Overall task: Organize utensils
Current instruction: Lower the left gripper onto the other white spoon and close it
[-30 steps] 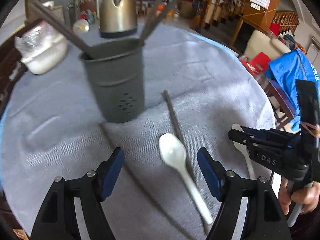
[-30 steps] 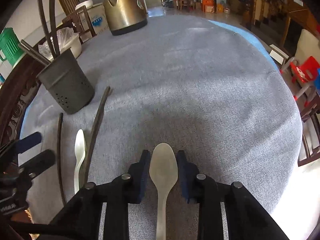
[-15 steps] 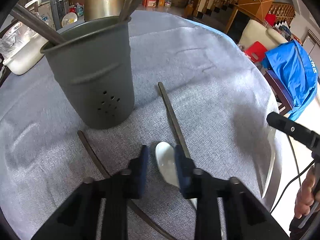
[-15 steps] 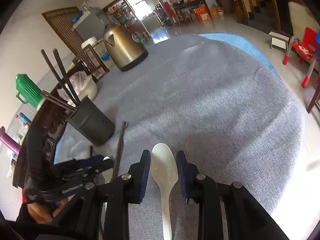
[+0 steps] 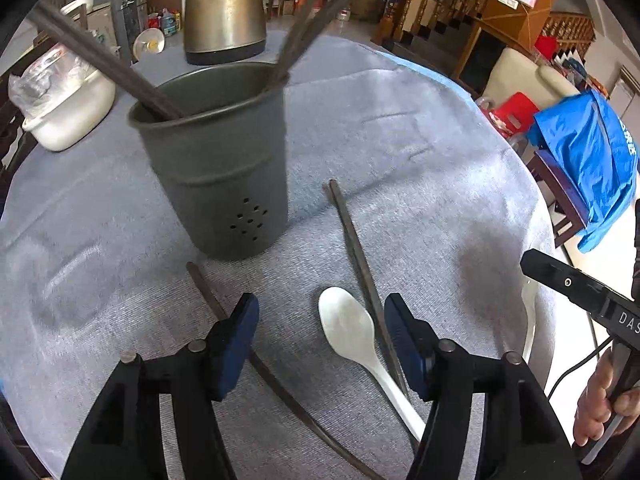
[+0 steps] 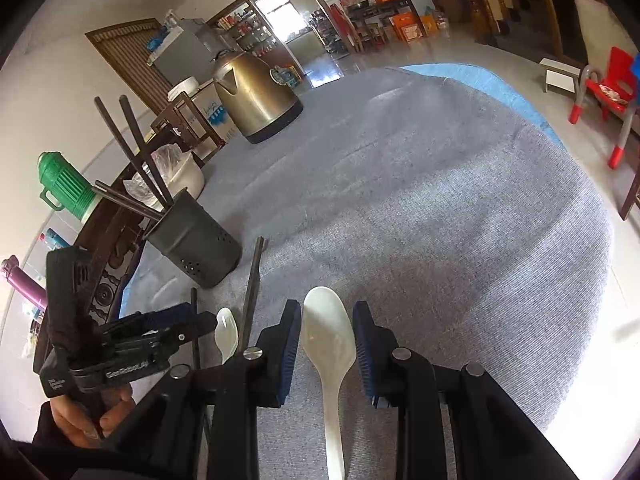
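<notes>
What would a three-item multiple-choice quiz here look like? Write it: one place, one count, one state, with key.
1. The white spoon on the cloth lies: A in the holder; B between the left gripper's jaws; C on the kettle.
2. Loose chopsticks on the cloth: A two; B four; C none.
3. The left gripper is: A shut on a chopstick; B shut on the spoon; C open.
Key: B, pads flank it; A, one each side of the spoon; C, jaws just opened, clear of the spoon.
</notes>
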Tool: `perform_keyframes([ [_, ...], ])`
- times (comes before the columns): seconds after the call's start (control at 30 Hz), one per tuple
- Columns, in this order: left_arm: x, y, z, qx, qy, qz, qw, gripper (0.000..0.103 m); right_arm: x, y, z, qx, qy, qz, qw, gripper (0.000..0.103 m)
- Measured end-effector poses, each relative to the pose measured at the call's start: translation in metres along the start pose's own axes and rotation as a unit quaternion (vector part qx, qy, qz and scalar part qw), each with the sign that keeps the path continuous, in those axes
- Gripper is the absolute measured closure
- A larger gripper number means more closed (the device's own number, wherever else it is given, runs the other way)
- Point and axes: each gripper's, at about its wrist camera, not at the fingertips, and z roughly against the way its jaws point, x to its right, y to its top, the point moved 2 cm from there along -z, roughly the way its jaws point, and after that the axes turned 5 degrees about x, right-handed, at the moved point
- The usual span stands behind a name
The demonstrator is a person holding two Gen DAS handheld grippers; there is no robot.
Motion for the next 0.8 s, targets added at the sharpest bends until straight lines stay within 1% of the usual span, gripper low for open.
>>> perform_keyframes([
  [0.2, 0.014, -0.008, -0.019, -0.022, 0.013, -0.027, 0.9993, 0.037, -0.002, -0.002, 0.0, -0.003, 0.004, 0.004, 1.0, 0.074],
  [0.27, 0.016, -0.012, -0.023, -0.029, 0.017, -0.041, 0.9986, 0.039, -0.001, -0.002, 0.001, -0.002, 0.002, 0.004, 1.0, 0.074],
  [0.3, 0.016, -0.012, -0.022, -0.023, 0.015, -0.046, 0.9986, 0.041, 0.001, -0.001, 0.001, -0.003, 0.002, 0.001, 1.0, 0.074],
  [0.33, 0.015, -0.013, -0.023, -0.024, 0.018, -0.053, 0.9982, 0.05, 0.002, -0.001, 0.001, -0.003, 0.003, -0.001, 1.0, 0.074],
  [0.37, 0.014, -0.014, -0.025, -0.033, 0.03, -0.066, 0.9968, 0.055, 0.004, -0.001, 0.001, -0.003, 0.002, -0.002, 1.0, 0.074],
  [0.4, 0.011, -0.016, -0.025, -0.035, 0.032, -0.072, 0.9963, 0.058, 0.005, -0.001, 0.002, -0.003, 0.001, -0.003, 1.0, 0.075],
  [0.53, 0.008, -0.014, -0.023, -0.04, 0.022, -0.078, 0.9959, 0.058, 0.008, -0.001, 0.003, -0.002, 0.002, -0.006, 1.0, 0.074],
  [0.6, 0.012, -0.011, -0.02, -0.034, 0.031, -0.089, 0.9949, 0.058, 0.006, -0.001, 0.002, -0.003, 0.004, -0.006, 1.0, 0.074],
  [0.7, 0.02, -0.006, -0.022, -0.032, 0.031, -0.099, 0.9941, 0.058, 0.002, -0.002, 0.001, -0.006, 0.006, -0.001, 1.0, 0.074],
  [0.8, 0.026, -0.005, -0.03, -0.04, 0.021, -0.095, 0.9945, 0.058, -0.002, -0.003, 0.0, -0.007, 0.006, 0.004, 1.0, 0.074],
])
